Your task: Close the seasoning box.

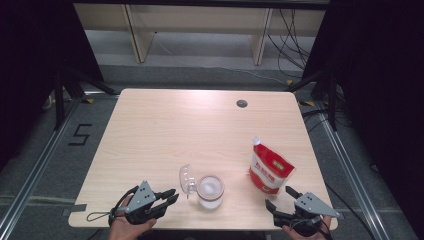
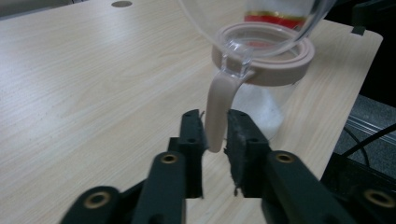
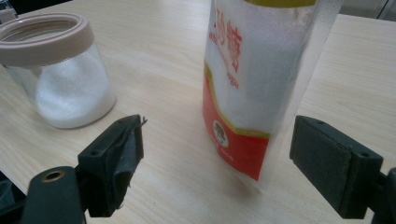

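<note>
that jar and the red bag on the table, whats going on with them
A person works two handheld grippers at a wooden table. The left gripper has its jaws around the pink tab of the jar, whose clear lid is flipped open; the jar is partly filled with white granules. The right gripper is wide open on either side of the red and white bag, not yet touching it. The bag stands upright to the jar's right.

The table [image 1: 165, 130] is pale wood-grain laminate with a smooth, faintly shiny top. The jar [image 3: 70, 88] is clear glossy plastic with a matt beige plastic collar [image 2: 261, 53] and a transparent lid [image 1: 186, 180]. The sugar pouch [image 3: 261, 84] is glossy plastic film, and the gripper pads [image 3: 123, 154] look rough, matt black.
</note>
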`<state>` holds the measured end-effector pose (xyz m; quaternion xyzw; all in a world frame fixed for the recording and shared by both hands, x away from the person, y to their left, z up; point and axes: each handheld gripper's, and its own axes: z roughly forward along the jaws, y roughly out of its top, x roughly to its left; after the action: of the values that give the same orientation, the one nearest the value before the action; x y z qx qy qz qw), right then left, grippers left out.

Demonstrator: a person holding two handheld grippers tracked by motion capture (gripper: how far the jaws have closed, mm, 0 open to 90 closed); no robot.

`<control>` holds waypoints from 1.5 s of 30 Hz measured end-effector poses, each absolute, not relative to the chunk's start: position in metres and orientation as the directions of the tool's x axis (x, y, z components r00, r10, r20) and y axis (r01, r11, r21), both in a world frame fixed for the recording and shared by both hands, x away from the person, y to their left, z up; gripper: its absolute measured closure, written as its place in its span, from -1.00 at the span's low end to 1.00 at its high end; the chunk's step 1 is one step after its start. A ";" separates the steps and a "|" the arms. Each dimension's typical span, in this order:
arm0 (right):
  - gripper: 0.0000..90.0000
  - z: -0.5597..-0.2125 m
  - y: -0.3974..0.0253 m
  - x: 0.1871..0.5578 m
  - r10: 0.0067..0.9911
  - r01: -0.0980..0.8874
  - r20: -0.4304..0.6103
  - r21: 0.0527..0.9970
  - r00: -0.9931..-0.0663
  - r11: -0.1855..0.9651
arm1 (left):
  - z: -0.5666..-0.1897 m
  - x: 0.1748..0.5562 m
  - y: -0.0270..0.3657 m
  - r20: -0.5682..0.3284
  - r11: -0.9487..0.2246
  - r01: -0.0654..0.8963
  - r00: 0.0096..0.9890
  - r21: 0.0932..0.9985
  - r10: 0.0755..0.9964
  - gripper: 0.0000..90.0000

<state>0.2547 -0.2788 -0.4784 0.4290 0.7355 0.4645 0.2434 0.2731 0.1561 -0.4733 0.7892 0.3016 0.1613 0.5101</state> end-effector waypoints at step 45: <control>-0.56 -0.480 -0.281 0.258 0.844 0.394 0.024 0.891 -0.536 0.225 | -0.444 0.275 0.122 -0.008 -0.315 0.235 0.814 0.920 0.581 0.97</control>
<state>0.2579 -0.2806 -0.4800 0.4159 0.7439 0.4633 0.2429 0.2745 0.1215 -0.4441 0.7940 0.2569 0.1649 0.5257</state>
